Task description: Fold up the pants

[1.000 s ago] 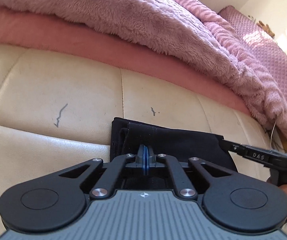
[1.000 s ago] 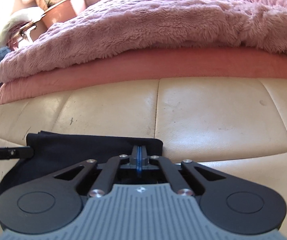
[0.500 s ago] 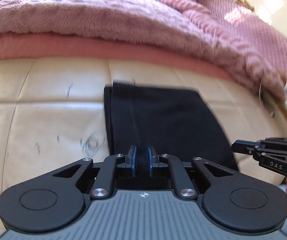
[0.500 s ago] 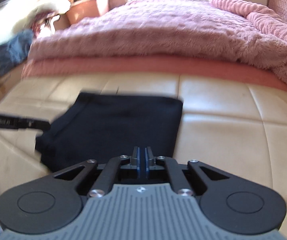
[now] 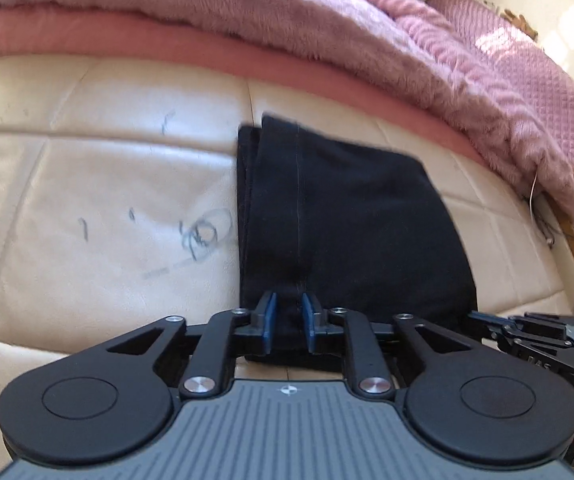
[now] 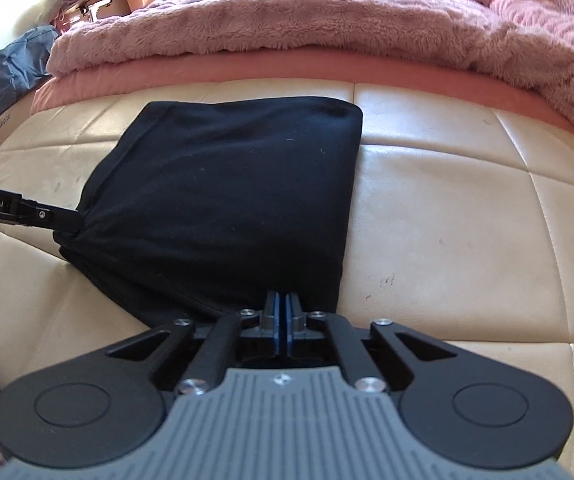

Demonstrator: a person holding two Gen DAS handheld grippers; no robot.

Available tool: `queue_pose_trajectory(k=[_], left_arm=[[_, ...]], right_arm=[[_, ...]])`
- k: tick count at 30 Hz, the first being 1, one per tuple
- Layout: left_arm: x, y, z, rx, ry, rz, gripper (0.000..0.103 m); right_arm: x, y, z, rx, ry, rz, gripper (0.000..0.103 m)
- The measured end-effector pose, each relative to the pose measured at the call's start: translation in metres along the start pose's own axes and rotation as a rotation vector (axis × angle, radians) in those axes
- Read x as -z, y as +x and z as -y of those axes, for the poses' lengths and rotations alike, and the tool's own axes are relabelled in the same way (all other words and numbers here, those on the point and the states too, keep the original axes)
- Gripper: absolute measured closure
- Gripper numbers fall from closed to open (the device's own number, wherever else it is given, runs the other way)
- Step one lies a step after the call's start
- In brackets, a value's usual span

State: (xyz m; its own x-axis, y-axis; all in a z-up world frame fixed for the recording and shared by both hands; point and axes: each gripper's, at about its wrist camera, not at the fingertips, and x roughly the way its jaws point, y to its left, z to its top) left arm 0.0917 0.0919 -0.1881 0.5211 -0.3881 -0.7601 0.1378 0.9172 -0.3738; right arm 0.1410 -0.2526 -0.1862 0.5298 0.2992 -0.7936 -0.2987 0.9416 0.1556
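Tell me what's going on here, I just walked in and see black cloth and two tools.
A person with a gripper in each hand is folding black pants on a cream leather cushion. The pants already lie folded into a compact rectangle. The left gripper has its pads apart around the near edge of the fabric. The right gripper is shut at its own near edge; whether it pinches cloth is unclear. A pink blanket lies behind.

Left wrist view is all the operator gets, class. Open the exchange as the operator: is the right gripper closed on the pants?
Observer: The right gripper's fingers are pressed together at the near edge of the black pants; whether they pinch fabric is unclear.
Operator: Anything beyond the pants' left side?
Observer: A blue bag lies past the far left corner of the cream cushion.
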Motion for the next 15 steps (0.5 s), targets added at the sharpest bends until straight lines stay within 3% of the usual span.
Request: queue_pose_trajectory(k=[1, 2, 3, 7, 11, 15], left_arm=[[-0.003, -0.003, 0.000, -0.004, -0.001, 0.016, 0.056], [-0.007, -0.004, -0.001, -0.012, -0.001, 0.030, 0.039], [-0.010, -0.003, -0.002, -0.027, 0.001, 0.040, 0.036], [-0.023, 0.013, -0.010, -0.067, -0.036, 0.012, 0.036], [-0.030, 0.029, -0.019, -0.032, -0.080, 0.002, 0.033], [-0.033, 0.043, -0.028, 0.022, -0.144, -0.008, 0.033]], right_arm=[[-0.003, -0.005, 0.003, -0.017, 0.021, 0.004, 0.096], [-0.006, -0.010, 0.006, -0.039, 0.046, 0.018, 0.076], [-0.010, -0.014, 0.009, -0.057, 0.071, 0.034, 0.056], [-0.028, -0.012, 0.029, -0.102, 0.188, 0.060, 0.053], [-0.040, 0.009, 0.056, -0.173, 0.361, 0.052, 0.051], [-0.048, 0.030, 0.069, -0.228, 0.453, 0.038, 0.047]])
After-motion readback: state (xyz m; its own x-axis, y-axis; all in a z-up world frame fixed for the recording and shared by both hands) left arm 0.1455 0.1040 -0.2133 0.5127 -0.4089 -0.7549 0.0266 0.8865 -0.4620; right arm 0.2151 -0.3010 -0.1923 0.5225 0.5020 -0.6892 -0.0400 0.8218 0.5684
